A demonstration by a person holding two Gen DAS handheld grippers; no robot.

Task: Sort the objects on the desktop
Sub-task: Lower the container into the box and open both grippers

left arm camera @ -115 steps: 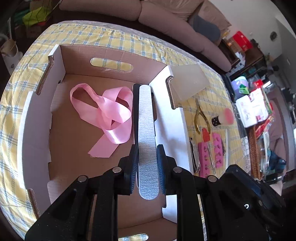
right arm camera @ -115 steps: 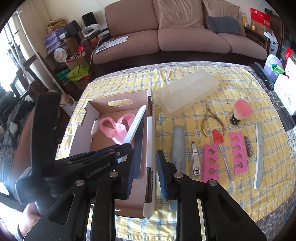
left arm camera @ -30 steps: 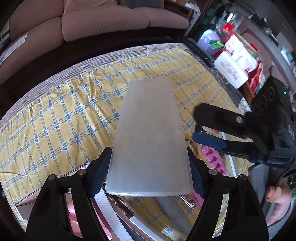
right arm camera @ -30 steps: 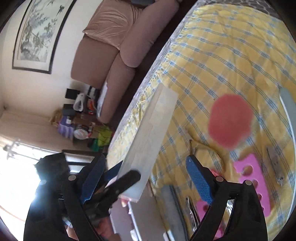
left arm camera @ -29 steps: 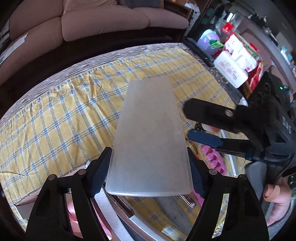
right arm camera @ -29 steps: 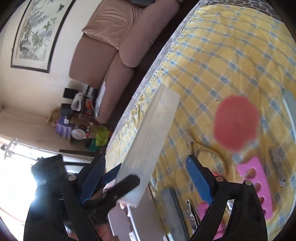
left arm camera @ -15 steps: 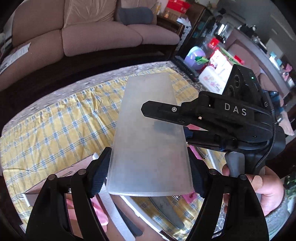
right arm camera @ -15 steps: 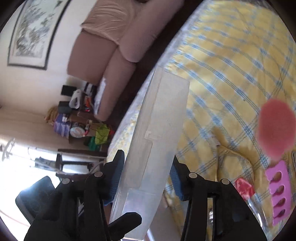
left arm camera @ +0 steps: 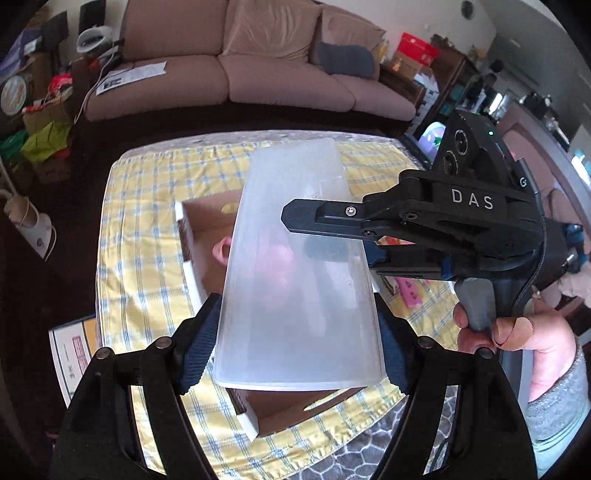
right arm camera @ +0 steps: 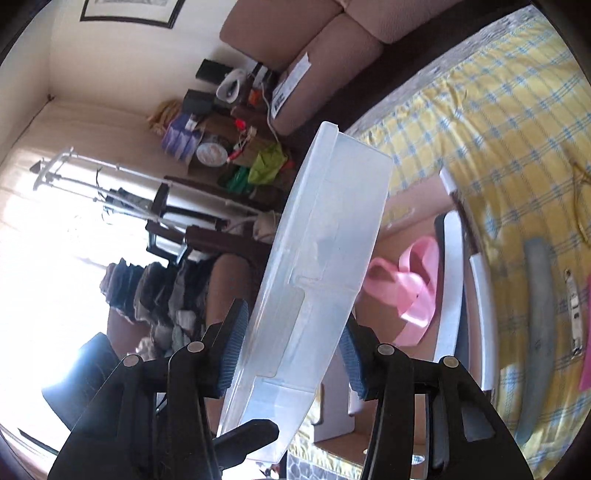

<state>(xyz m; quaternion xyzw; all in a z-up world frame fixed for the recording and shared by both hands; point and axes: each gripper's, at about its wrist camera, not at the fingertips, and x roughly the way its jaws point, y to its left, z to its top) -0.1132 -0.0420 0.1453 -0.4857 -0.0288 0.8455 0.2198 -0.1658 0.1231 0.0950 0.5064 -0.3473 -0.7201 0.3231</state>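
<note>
The clear plastic case [left arm camera: 299, 266] is gripped by both grippers at once, left gripper [left arm camera: 295, 347] across its width, right gripper [right arm camera: 290, 354] across its thickness, and held mid-frame above the cardboard box [left arm camera: 207, 221]. A pink ribbon [right arm camera: 406, 291] is already boxed; several tools are left on the desk [right arm camera: 498, 122].

This is a home living room. A long pinkish sofa [left arm camera: 251, 70] with cushions fills the top of the left wrist view, with a table under a yellow checked cloth [left arm camera: 147, 229] in front of it. Household clutter crowds a side table [right arm camera: 221, 136] at upper centre of the right wrist view, under a framed picture [right arm camera: 129, 11].
</note>
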